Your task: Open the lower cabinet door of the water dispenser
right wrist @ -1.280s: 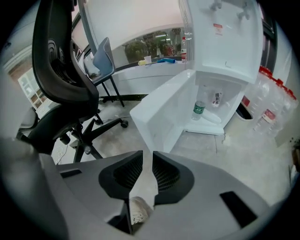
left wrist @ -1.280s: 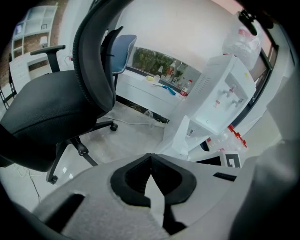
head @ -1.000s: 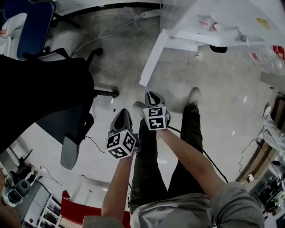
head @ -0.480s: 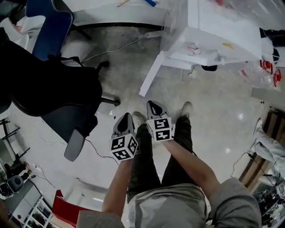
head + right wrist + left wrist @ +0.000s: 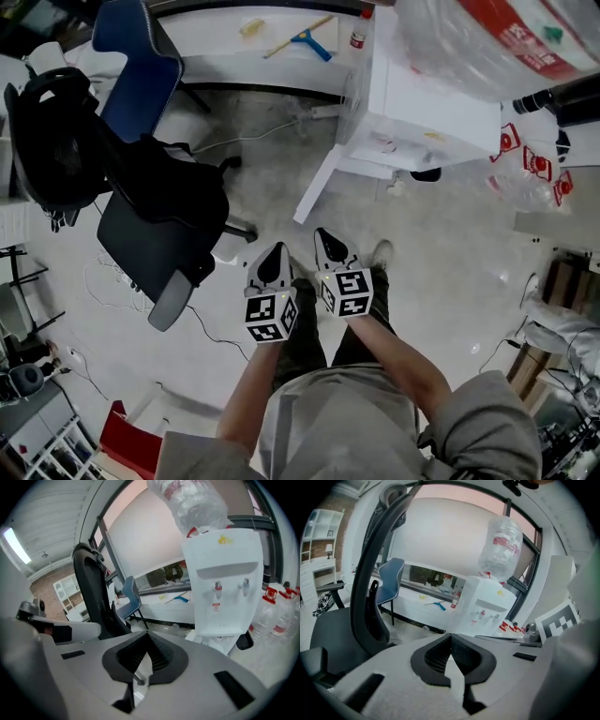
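Note:
The white water dispenser (image 5: 427, 103) stands at the upper right of the head view, with a big clear bottle (image 5: 487, 33) on top. Its lower cabinet door (image 5: 317, 161) is swung out to the left, edge-on above the floor. My left gripper (image 5: 277, 249) and right gripper (image 5: 323, 233) are held side by side above the person's legs, well short of the door, touching nothing. Both are shut and empty. The right gripper view shows the dispenser (image 5: 225, 588) ahead beyond its gripper (image 5: 146, 637). In the left gripper view, the dispenser (image 5: 487, 609) is further off past that gripper (image 5: 450, 637).
A black office chair (image 5: 159, 225) stands close on the left, a blue chair (image 5: 136, 56) behind it. A low white ledge (image 5: 253, 42) with a blue squeegee (image 5: 305, 37) runs along the back. Spare water bottles (image 5: 530, 169) lie right of the dispenser. Cables trail over the floor.
Both grippers have risen from near the floor and drawn close together, pulling back from the door. The view has widened and the dispenser now sits farther off. The door stays swung out.

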{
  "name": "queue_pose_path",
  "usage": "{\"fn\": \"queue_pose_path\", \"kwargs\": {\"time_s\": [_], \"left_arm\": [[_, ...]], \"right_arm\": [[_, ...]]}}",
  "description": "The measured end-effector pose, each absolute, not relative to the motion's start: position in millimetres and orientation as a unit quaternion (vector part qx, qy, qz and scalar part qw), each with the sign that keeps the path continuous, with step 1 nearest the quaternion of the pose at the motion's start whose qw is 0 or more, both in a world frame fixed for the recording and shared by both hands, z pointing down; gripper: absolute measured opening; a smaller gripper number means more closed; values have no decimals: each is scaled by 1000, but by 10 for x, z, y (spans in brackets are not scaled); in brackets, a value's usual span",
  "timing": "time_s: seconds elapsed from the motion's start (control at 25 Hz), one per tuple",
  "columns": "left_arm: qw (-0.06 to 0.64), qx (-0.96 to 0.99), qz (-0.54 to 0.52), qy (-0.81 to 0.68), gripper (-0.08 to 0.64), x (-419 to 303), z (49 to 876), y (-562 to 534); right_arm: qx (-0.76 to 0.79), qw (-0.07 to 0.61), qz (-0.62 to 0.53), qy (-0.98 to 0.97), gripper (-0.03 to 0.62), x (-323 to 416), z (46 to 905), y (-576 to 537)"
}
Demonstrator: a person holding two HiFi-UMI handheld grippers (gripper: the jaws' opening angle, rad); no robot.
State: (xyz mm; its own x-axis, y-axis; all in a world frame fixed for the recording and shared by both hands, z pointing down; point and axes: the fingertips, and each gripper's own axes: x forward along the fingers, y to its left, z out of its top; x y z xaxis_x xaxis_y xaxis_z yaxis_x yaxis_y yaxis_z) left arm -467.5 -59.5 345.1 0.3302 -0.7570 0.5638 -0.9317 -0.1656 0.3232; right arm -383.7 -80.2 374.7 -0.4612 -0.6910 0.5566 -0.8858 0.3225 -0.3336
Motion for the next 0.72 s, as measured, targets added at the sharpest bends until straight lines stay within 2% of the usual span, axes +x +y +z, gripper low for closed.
{"fn": "queue_pose_path", "kwargs": {"time_s": [0.36,0.72], "left_arm": [[244,797,97,-544,8,-4456,2359,-870],[192,828,75,-521,8,-4351,1725,-898]], "right_arm": [[503,105,250,-821,11,-3695,2580,-958],[532,60,199,-821,9,-3609,1836,-891]]}}
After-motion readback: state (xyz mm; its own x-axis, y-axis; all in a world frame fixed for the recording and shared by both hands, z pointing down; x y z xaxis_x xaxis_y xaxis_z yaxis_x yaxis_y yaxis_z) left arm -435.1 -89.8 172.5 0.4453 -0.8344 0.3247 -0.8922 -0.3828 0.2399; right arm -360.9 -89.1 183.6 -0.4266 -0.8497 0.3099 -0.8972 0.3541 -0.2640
